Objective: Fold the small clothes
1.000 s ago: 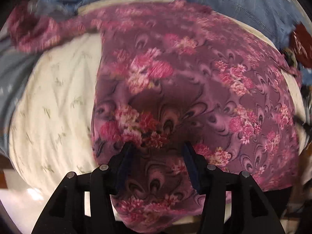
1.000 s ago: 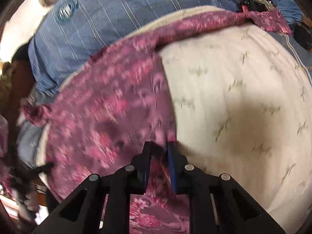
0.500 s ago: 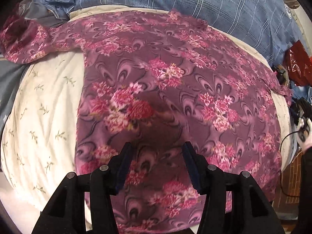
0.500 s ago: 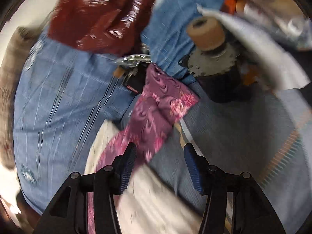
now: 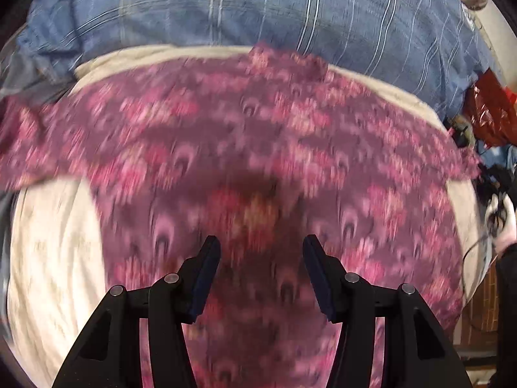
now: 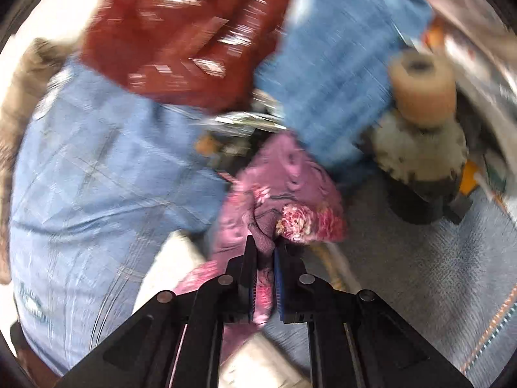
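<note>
Where the left wrist view looks down, the left gripper (image 5: 261, 249) hangs over a purple floral garment (image 5: 258, 148) with its jaws spread apart and nothing between the pads; no pad touches the cloth. The garment lies spread flat across a cream sprigged cushion (image 5: 51, 258), its sleeves reaching out to either side, the whole of it blurred. Behind the cushion: a blue plaid bedcover (image 5: 258, 9). At the right edge: a dark red shiny bag (image 5: 488, 113), and a gloved hand (image 5: 501, 223) among dark cables.

In the right wrist view, the right gripper (image 6: 265, 245) is closing its jaws on a bunched end of the same floral garment (image 6: 284, 194); cloth fills the narrow gap between the blue pads, which press on it. This end of the garment hangs off the corner of the cream cushion (image 6: 174, 258), onto grey fabric (image 6: 404, 274). Behind: the blue plaid bedcover (image 6: 97, 174), the dark red bag (image 6: 181, 32), a tan spool (image 6: 420, 87) standing on a toothed grey disc (image 6: 420, 152). Much of this view is smeared.
</note>
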`<state>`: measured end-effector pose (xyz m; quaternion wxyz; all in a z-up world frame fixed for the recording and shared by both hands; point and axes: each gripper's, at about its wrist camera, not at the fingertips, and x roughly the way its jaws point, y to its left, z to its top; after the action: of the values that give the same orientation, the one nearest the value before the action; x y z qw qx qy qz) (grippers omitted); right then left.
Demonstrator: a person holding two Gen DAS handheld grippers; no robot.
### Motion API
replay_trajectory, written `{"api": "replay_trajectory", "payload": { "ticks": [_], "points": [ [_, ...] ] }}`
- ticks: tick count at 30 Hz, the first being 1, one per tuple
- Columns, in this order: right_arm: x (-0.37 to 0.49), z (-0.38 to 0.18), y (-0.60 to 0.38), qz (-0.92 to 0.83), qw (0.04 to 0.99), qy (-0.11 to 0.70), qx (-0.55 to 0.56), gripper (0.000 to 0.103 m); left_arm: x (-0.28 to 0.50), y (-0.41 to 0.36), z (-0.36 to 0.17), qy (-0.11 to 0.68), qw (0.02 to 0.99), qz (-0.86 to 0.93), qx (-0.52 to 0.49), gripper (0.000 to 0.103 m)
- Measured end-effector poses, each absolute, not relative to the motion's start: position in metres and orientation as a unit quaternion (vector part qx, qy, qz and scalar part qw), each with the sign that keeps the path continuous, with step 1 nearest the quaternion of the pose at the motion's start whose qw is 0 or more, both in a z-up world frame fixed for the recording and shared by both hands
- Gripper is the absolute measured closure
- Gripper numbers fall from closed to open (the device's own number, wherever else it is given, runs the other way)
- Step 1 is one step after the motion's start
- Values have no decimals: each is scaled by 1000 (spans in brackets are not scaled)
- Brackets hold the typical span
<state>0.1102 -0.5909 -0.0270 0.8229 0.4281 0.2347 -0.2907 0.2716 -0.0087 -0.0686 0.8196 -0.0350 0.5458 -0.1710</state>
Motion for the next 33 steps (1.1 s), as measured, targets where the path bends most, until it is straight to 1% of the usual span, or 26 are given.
{"api": "replay_trajectory", "payload": {
  "ticks": [4, 10, 17, 24, 30, 31, 32, 33],
  "points": [
    [120, 8, -554, -259, 852, 238, 387, 94, 317, -9, -72, 545, 816, -183, -60, 50],
    [148, 41, -465, -180, 882, 270, 341, 94, 349, -9, -94, 549, 807, -203, -76, 49],
    [206, 27, -350, -61, 880, 338, 327, 94, 351, -6, -103, 537, 814, -213, -59, 49],
    [272, 8, -220, 55, 871, 395, 287, 94, 359, 28, -95, 527, 815, -212, -112, 49],
    [301, -21, -135, 130, 855, 423, 271, 94, 366, 72, -83, 507, 826, -183, -164, 49],
    [305, -29, -121, 144, 848, 434, 268, 93, 367, 77, -82, 505, 826, -182, -171, 49],
    [307, -38, -108, 154, 839, 451, 263, 88, 368, 82, -82, 504, 825, -181, -178, 49],
    [308, -49, -94, 162, 825, 477, 254, 86, 369, 86, -82, 504, 824, -180, -186, 49]
  ]
}}
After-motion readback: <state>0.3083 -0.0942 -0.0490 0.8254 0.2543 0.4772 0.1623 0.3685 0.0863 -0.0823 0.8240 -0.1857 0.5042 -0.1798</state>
